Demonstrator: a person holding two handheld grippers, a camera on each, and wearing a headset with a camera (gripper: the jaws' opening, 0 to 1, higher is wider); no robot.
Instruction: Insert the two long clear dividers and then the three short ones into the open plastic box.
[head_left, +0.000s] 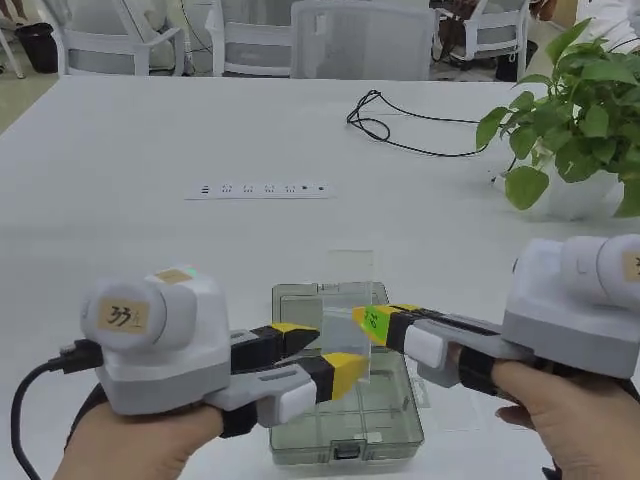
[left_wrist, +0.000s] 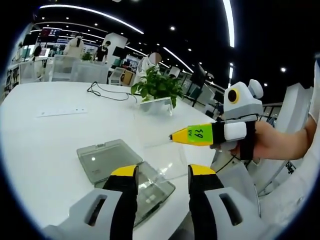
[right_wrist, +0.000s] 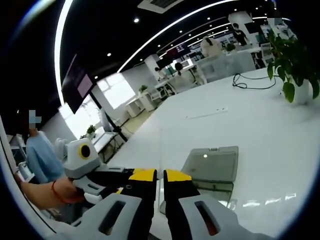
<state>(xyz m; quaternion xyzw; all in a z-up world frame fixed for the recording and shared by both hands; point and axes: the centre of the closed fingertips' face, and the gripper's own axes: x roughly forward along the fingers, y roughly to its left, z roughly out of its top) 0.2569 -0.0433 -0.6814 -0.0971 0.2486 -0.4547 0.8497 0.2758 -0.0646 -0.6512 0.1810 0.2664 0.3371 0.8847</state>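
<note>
A clear divider (head_left: 348, 290) is held upright on edge above the open plastic box (head_left: 290, 432), one flat face turned toward the left gripper (head_left: 335, 350). Its long axis appears to run up and down, though its faint edges make this hard to confirm. It is pinched at one side edge by the right gripper (head_left: 365, 318), whose jaws are seen almost together in the right gripper view, with the thin sheet clamped between the yellow tips. The left gripper's jaws are spread well apart and nothing is gripped by them. In the left gripper view the divider's lower part is seen between and just beyond them, and whether it is touched cannot be told. The smoky box is set on the white surface (head_left: 200, 130) just below both grippers, with its lid (head_left: 298, 302) laid open flat on the far side. Faint lines are seen across the box floor, but whether these are dividers cannot be told.
</note>
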